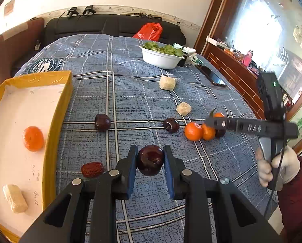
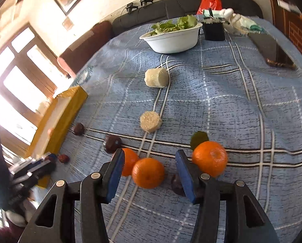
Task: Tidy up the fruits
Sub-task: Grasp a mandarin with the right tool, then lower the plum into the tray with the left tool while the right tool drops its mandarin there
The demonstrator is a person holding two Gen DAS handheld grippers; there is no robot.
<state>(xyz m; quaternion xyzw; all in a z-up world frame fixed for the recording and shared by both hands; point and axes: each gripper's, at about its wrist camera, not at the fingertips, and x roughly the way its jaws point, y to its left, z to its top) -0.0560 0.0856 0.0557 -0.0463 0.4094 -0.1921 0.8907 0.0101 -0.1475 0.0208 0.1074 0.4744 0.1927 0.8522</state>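
My left gripper (image 1: 150, 154) is shut on a dark plum (image 1: 150, 160), held just above the blue plaid cloth. The yellow box (image 1: 57, 109) to its left holds a tangerine (image 1: 33, 138) and a pale roll (image 1: 15, 198). A red date (image 1: 92, 169) and two more plums (image 1: 102, 122) (image 1: 171, 125) lie on the cloth. My right gripper (image 2: 150, 158) is open, its pads on either side of a tangerine (image 2: 148, 173). Another tangerine (image 2: 129, 161) lies left of it and a third (image 2: 210, 158) right of it. A dark plum (image 2: 176, 184) is partly hidden behind the right pad.
Two pale rolls (image 2: 157, 77) (image 2: 150, 121) lie mid-cloth. A white bowl of greens (image 2: 171, 38), a black cup (image 2: 213, 30) and a phone (image 2: 272, 50) stand at the far side. A green leaf (image 2: 199, 138) lies behind the right tangerine.
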